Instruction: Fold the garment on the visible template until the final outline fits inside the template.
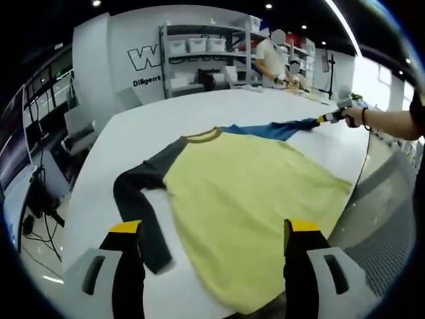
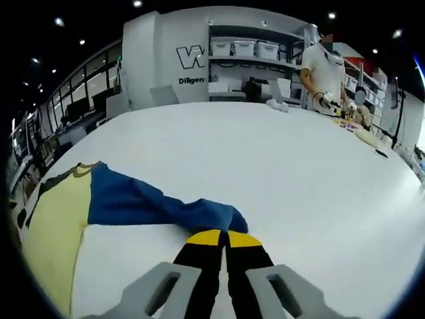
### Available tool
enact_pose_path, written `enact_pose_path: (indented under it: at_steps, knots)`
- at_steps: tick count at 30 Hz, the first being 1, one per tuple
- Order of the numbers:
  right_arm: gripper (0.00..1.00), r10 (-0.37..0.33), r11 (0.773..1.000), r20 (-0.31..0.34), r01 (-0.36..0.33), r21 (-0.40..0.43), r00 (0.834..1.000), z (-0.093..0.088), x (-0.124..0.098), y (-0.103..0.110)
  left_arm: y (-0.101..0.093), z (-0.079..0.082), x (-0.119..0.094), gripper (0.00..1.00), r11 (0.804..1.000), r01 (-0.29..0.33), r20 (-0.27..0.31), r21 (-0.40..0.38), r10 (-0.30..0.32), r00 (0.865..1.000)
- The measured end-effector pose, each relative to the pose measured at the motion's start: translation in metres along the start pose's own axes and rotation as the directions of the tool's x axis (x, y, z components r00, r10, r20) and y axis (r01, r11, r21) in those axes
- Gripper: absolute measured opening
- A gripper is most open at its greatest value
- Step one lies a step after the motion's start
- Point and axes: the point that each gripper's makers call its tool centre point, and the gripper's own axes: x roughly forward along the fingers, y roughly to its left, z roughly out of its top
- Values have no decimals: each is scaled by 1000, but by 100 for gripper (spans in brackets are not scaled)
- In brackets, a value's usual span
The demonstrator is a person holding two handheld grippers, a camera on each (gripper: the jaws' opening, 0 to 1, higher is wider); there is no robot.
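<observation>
With the right gripper (image 2: 224, 238) clamped on the blue sleeve (image 2: 159, 203) and the left gripper (image 1: 216, 229) wide above the garment (image 1: 249, 206) spread on the table (image 2: 265, 153), overpulling may drag it askew.

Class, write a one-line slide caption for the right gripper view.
Right gripper pinches the blue sleeve of a yellow shirt.

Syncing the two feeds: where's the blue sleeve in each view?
Left gripper view: the blue sleeve runs from the collar toward upper right, its end clamped in the right gripper.
Right gripper view: the sleeve lies centre-left, stretched from the yellow shirt body to the gripper's shut tips.
Shared landmark: the shelf rack with white bins by the lettered wall.
</observation>
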Motion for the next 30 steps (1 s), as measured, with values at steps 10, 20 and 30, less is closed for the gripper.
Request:
enact_pose_path:
  at_steps: [10, 20, 30]
  knots:
    - [0, -23, 998, 4, 24, -50, 1000, 28, 18, -13, -1, 1, 1, 81, 1000, -5, 0, 23, 5, 1000]
    - [0, -17, 1000, 14, 17, -24, 1000, 43, 47, -21, 0, 2, 2, 81, 1000, -13, 1, 22, 13, 1000]
    - [0, -28, 997, 2, 28, -68, 1000, 54, 79, -25, 0, 0, 3, 81, 1000, -16, -12, 22, 16, 1000]
